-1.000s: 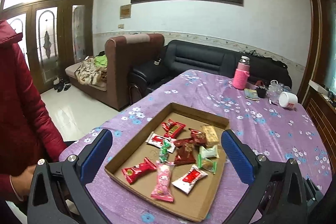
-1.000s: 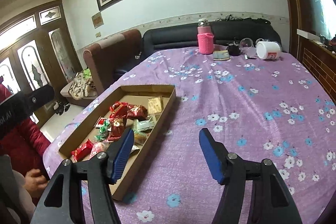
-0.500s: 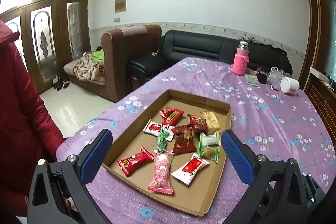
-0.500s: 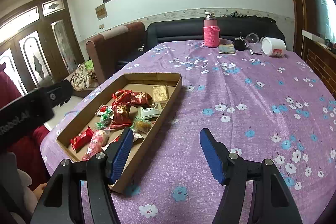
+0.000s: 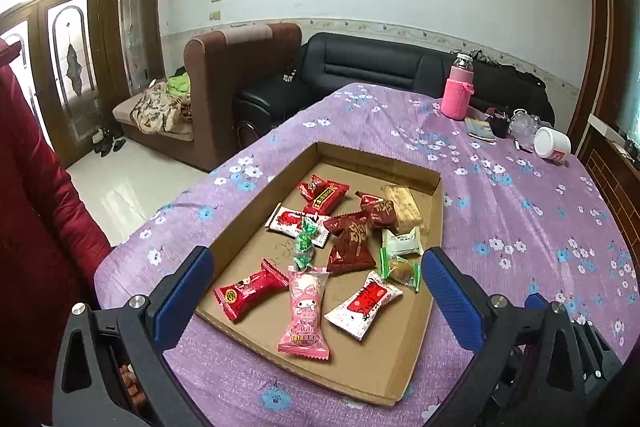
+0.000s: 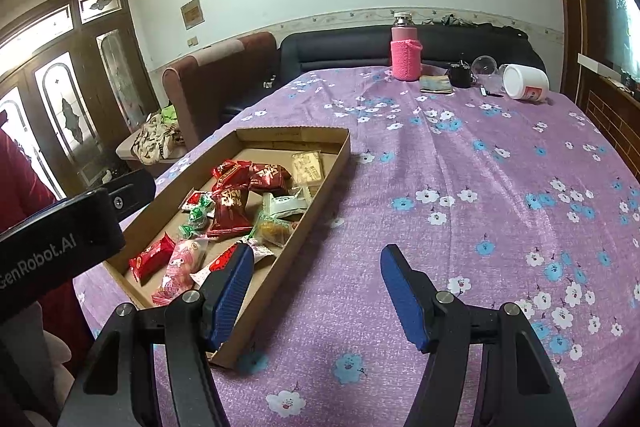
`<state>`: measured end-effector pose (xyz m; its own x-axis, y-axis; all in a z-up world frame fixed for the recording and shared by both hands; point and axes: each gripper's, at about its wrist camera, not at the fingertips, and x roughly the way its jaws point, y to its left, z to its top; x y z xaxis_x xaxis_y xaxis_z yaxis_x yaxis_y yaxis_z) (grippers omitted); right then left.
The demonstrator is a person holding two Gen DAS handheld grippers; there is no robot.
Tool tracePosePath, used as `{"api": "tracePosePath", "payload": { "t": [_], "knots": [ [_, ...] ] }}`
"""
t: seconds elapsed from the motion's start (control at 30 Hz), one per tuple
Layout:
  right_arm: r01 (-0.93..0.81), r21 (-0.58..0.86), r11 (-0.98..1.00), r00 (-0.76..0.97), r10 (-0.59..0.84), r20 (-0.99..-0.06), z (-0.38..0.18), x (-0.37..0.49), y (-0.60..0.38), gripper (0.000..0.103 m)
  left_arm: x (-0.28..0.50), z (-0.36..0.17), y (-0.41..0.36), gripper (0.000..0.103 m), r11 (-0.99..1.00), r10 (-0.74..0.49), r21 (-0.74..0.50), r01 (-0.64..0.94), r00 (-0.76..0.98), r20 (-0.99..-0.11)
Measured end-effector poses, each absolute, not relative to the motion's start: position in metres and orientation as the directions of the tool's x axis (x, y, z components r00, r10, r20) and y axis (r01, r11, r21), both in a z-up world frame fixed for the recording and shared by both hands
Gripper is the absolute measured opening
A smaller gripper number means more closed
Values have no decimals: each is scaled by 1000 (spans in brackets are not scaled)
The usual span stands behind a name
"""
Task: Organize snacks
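A shallow cardboard tray (image 5: 434, 211) (image 6: 316, 195) lies on the purple flowered tablecloth (image 5: 520, 227) and holds several wrapped snacks. Among them are a pink bag (image 5: 306, 311), a red pack (image 5: 248, 289), a dark red pack (image 5: 352, 241), a green candy (image 5: 304, 243) and a tan biscuit pack (image 5: 402, 203). My left gripper (image 5: 316, 291) is open and empty, hovering above the tray's near end. My right gripper (image 6: 316, 291) is open and empty above the cloth, just right of the tray's near corner.
At the table's far end stand a pink sleeved bottle (image 6: 406, 53), a lying white jar (image 6: 524, 83), a dark cup (image 6: 460, 75) and a small booklet (image 6: 436, 85). A person in a red jacket (image 5: 36, 227) stands at the left. Sofas stand beyond the table.
Both grippers have moved forward and lower toward the tray, so the snacks look larger. Both stay open. The snacks have not moved.
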<state>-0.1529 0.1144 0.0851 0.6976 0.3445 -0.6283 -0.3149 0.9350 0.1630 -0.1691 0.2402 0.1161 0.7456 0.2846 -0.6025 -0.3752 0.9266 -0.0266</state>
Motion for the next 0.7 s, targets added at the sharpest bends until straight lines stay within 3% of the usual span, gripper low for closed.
{"api": "tracePosePath", "payload": {
  "t": [0.7],
  "knots": [
    [-304, 196, 932, 670, 355, -651, 69, -139, 111, 71, -162, 104, 239, 103, 927, 272, -35, -375, 730, -627]
  ]
}}
